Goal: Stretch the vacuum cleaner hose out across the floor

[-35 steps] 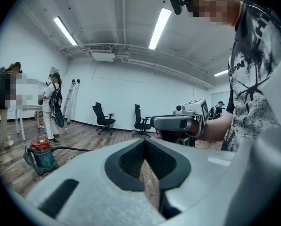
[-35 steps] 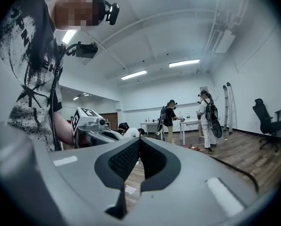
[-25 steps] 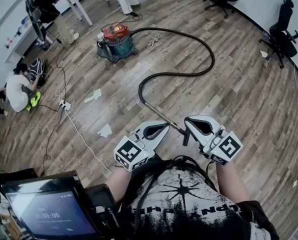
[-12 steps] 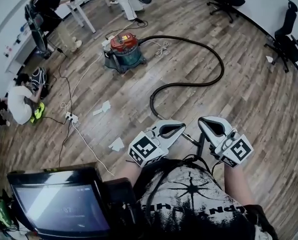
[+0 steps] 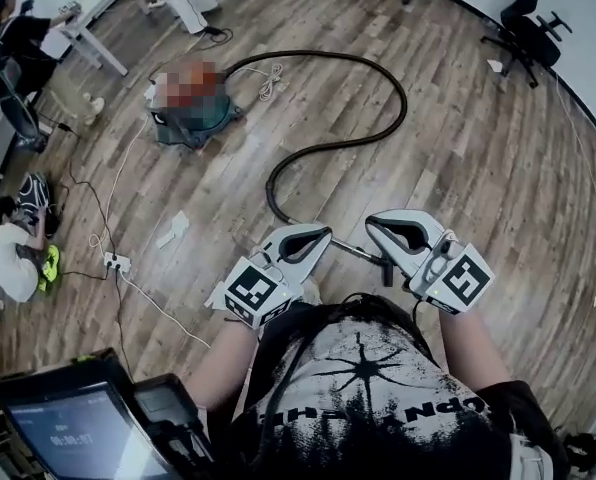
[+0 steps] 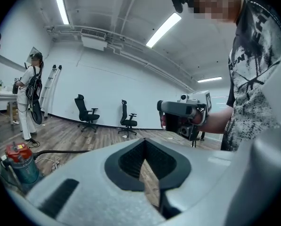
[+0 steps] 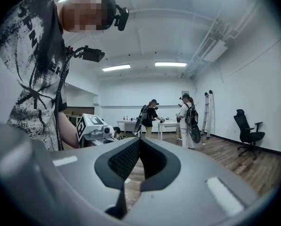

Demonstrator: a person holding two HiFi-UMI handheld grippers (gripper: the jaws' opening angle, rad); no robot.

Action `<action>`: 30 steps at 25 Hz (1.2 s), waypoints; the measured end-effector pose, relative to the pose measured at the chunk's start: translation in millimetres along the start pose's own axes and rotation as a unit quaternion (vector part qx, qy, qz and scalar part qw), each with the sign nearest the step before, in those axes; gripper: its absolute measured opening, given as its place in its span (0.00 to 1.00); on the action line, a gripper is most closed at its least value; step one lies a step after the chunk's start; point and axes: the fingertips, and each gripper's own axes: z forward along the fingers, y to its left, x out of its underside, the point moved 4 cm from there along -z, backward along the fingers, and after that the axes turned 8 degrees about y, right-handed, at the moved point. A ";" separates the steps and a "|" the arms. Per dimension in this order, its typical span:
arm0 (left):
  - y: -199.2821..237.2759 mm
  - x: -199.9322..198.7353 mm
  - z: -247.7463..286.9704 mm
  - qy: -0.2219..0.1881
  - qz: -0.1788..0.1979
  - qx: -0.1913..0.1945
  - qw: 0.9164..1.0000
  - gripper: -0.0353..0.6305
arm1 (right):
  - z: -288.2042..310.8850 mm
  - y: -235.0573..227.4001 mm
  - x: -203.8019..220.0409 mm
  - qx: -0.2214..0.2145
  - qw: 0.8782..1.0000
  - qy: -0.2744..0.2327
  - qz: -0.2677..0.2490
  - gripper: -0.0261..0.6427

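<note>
Vacuum cleaner (image 6: 20,160): drum type, red top on a blue-green tub. It stands on the wood-plank floor (image 5: 478,178) well ahead of the person. No brand name is legible.
Hose (image 5: 405,103): black, lying on the floor. It leaves the cleaner, arcs wide to the right, curls back toward the person and bends tightly just ahead of the grippers.
Wand (image 5: 356,251): thin metal tube on the hose end. It runs between the two grippers, with a black grip at its near end below the right one.
Left gripper (image 5: 323,233): jaws pressed together, nothing between them in its own view. Whether it touches the wand cannot be told.
Right gripper (image 5: 371,222): jaws likewise closed with nothing visible between them. It points toward the left gripper.
Marker cubes (image 5: 258,293): black-and-white square patterns, no lettering.
T-shirt (image 5: 378,388): black with a white splatter print and block letters. "SPN" can be read in the right gripper view; the rest is unclear.
Screen (image 5: 68,433): lit, its text too faint to read.
Power strip (image 5: 115,263): white, on the floor at left, with a trailing cable.
</note>
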 end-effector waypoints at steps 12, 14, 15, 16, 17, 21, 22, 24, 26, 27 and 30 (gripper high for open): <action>-28.3 -0.7 29.0 0.003 -0.012 -0.066 0.998 0.06 | -58.2 -21.5 39.4 -0.029 1.000 0.010 -0.003 0.05; -28.0 5.7 31.6 0.008 -0.017 -0.080 0.997 0.06 | -52.3 -26.9 55.9 -0.040 0.999 0.028 0.000 0.05; -26.4 9.1 32.7 0.010 -0.022 -0.081 0.996 0.06 | -46.8 -30.0 62.1 -0.044 0.998 0.038 -0.002 0.06; -24.3 13.6 33.8 0.011 -0.027 -0.080 0.996 0.06 | -40.5 -33.1 68.9 -0.048 0.998 0.050 -0.009 0.08; -21.2 19.8 34.7 0.012 -0.032 -0.078 0.996 0.06 | -33.9 -36.4 78.6 -0.052 0.996 0.068 -0.020 0.09; 11.5 48.9 37.8 0.026 -0.036 -0.071 0.996 0.06 | 2.0 -57.4 139.4 -0.037 0.987 0.154 -0.036 0.17; 24.9 56.8 39.8 0.032 -0.031 -0.068 0.997 0.06 | 13.8 -64.7 159.1 -0.027 0.984 0.176 -0.023 0.18; 54.9 76.9 44.7 0.031 -0.025 -0.069 0.997 0.06 | 44.3 -77.9 208.0 -0.025 0.974 0.224 -0.008 0.25; 78.8 105.2 48.5 0.022 -0.024 -0.074 0.997 0.06 | 77.2 -81.0 270.6 -0.041 0.962 0.270 0.007 0.33; 88.6 122.0 51.8 0.022 -0.023 -0.076 0.997 0.06 | 92.3 -81.0 304.3 -0.049 0.956 0.289 0.018 0.36; 116.8 181.9 72.1 0.025 -0.024 -0.080 0.996 0.06 | 130.4 -83.9 412.2 -0.059 0.937 0.343 0.043 0.38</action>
